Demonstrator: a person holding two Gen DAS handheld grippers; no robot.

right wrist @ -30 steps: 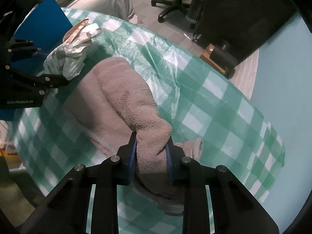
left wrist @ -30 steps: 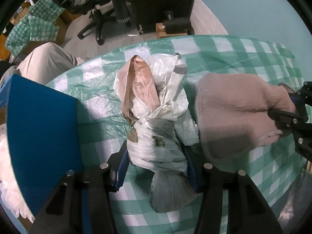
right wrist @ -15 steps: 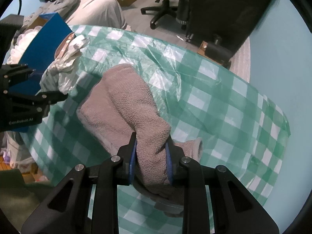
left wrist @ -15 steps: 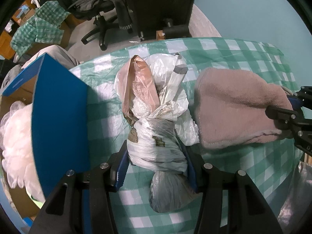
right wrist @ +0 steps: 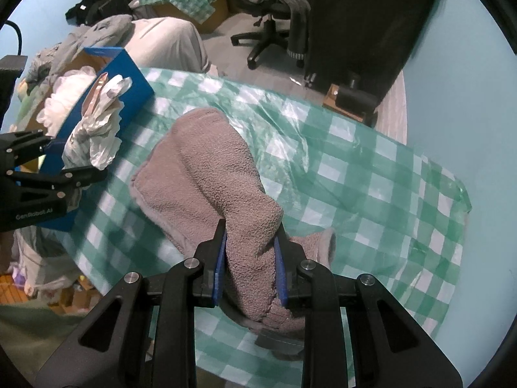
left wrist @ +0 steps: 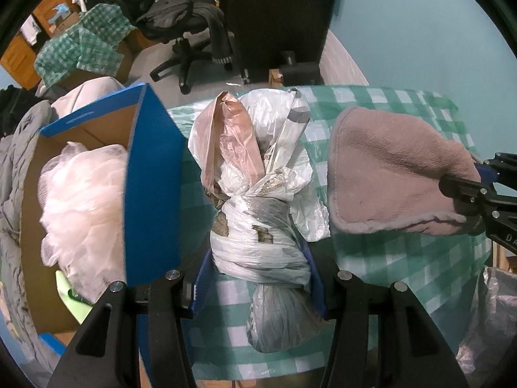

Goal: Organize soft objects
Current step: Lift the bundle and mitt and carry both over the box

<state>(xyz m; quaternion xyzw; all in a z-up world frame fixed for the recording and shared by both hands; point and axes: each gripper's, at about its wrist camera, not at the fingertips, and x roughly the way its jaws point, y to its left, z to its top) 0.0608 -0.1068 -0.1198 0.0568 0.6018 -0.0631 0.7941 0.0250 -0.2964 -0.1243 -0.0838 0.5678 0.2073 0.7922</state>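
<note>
Crinkled white plastic bundle [left wrist: 258,226] pinched in left claw [left wrist: 257,278]; right claw [right wrist: 250,265] pinching fuzzy taupe fleece [right wrist: 219,177].

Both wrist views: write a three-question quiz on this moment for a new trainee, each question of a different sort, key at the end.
1. True or false: the left gripper is shut on the knotted bundle of plastic bags.
2. Multiple choice: what does the right gripper hold? A) a green sponge B) the fleece cloth C) a roll of tape
3. Fill in: the blue cardboard box sits on the ______ side of the bundle in the left wrist view.

Key
1. True: both blue pads press on the bundle's waist.
2. B: the fleece cloth is pinched between the fingers, above the checked tablecloth.
3. Left; white fluffy material lies inside it.
</note>
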